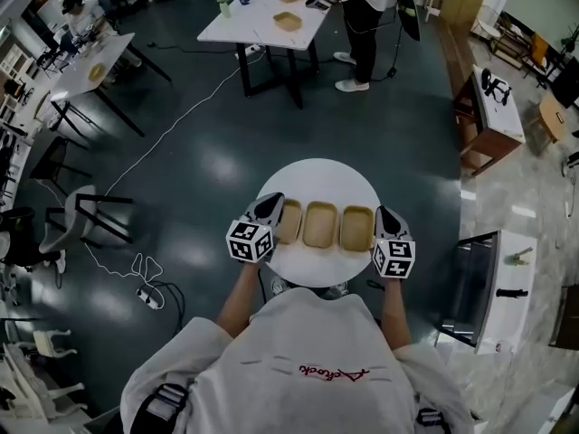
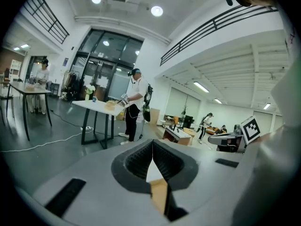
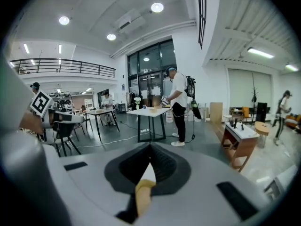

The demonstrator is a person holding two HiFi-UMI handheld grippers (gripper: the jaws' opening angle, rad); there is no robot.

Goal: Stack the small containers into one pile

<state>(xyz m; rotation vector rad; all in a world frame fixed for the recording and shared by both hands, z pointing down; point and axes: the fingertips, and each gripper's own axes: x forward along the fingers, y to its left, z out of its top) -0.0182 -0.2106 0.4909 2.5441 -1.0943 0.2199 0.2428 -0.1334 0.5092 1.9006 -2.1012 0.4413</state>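
The 3 small containers (image 1: 319, 224) sit in a row on the round table (image 1: 317, 172), with the left gripper (image 1: 271, 202) at their 9 o'clock and the right gripper (image 1: 385, 213) at 3 o'clock, both clenched empty, so I'd open one astride an end rim first.

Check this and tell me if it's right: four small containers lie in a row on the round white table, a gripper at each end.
The count is wrong. Three small containers lie in a row on the round white table, with the left gripper at one end and the right gripper at the other. The head view shows it.
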